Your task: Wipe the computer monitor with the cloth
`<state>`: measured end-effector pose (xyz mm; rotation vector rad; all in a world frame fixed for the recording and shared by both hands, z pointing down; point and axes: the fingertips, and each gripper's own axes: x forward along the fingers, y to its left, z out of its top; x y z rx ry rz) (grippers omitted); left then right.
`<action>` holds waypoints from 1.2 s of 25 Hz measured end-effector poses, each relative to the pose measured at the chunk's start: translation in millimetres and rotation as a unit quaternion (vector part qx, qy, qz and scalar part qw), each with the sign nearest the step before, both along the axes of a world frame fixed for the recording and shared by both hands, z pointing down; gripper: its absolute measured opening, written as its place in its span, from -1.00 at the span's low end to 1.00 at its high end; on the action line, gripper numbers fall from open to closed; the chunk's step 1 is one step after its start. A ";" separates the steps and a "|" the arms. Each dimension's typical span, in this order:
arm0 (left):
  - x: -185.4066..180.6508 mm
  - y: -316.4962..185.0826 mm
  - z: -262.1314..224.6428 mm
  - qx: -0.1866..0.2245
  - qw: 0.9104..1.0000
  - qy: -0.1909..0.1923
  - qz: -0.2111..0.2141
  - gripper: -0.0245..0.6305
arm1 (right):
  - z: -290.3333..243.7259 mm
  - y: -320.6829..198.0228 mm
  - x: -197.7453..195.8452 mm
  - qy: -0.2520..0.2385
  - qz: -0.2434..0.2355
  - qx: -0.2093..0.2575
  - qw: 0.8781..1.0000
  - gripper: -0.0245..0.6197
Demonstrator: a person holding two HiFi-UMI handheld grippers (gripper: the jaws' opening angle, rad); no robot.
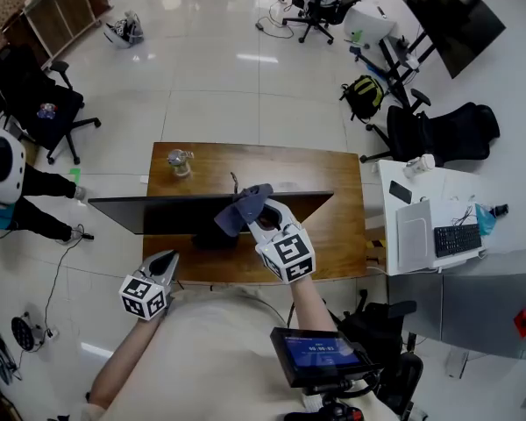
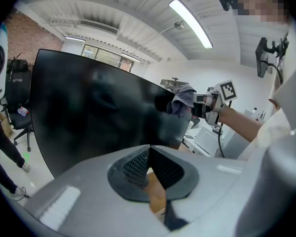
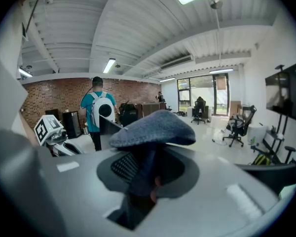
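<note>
The black monitor stands on the wooden desk, seen from above; its dark screen fills much of the left gripper view. My right gripper is shut on a blue-grey cloth and holds it at the monitor's top edge, near the middle. In the right gripper view the cloth bulges over the jaws and hides the fingertips. The left gripper view shows the same cloth against the screen's right part. My left gripper hovers near the desk's front left, jaws shut on nothing.
A small silvery object sits at the desk's far left. A white side table with a keyboard stands to the right. A person stands at the left. Office chairs and a wall screen stand farther back.
</note>
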<state>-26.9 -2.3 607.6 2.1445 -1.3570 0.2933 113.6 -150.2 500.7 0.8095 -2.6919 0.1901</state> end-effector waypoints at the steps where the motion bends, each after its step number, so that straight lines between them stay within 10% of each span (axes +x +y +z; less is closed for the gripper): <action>1: 0.1 0.2 -0.1 0.000 1.000 0.000 -0.001 -0.93 | 0.1 -0.9 2.4 -0.001 0.002 -0.002 1.000 -0.66; 30: 6.0 8.5 4.1 -0.007 1.000 0.000 0.001 -0.93 | 2.2 -35.0 101.9 0.011 0.101 -0.008 0.995 -0.65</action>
